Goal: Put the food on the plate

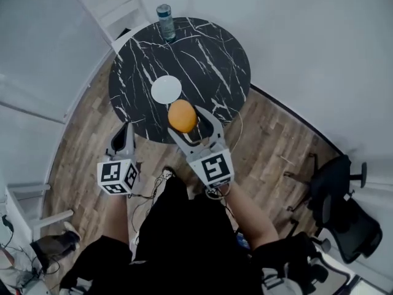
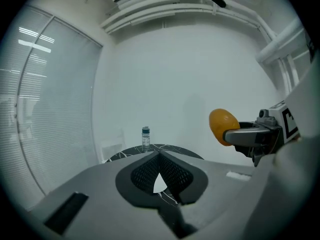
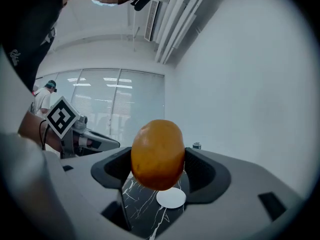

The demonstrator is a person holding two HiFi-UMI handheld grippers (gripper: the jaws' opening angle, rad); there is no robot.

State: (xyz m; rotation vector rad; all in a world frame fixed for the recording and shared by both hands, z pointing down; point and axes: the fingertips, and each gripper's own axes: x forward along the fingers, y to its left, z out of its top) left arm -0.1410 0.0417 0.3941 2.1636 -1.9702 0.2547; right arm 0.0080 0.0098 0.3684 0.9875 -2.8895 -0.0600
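Where the wood-plank floor [image 1: 270, 146] meets plain white walls stands a round table [image 1: 209, 54], its glossy black top veined with white like marble. A white slatted chair [image 1: 123, 11] is behind it and a black office chair [image 1: 341, 201] off to the right. On the top lie a small flat white plate [image 1: 166, 89] and, at the far rim, an upright cylindrical can [image 1: 165, 21]. The right gripper [image 1: 187, 120] clamps the food [image 1: 182, 116], a smooth rounded orange lump, between dark meshed pads over the table's near part, just short of the plate. The left gripper [image 1: 125, 131], jaws closed on nothing, hangs by the near-left edge.
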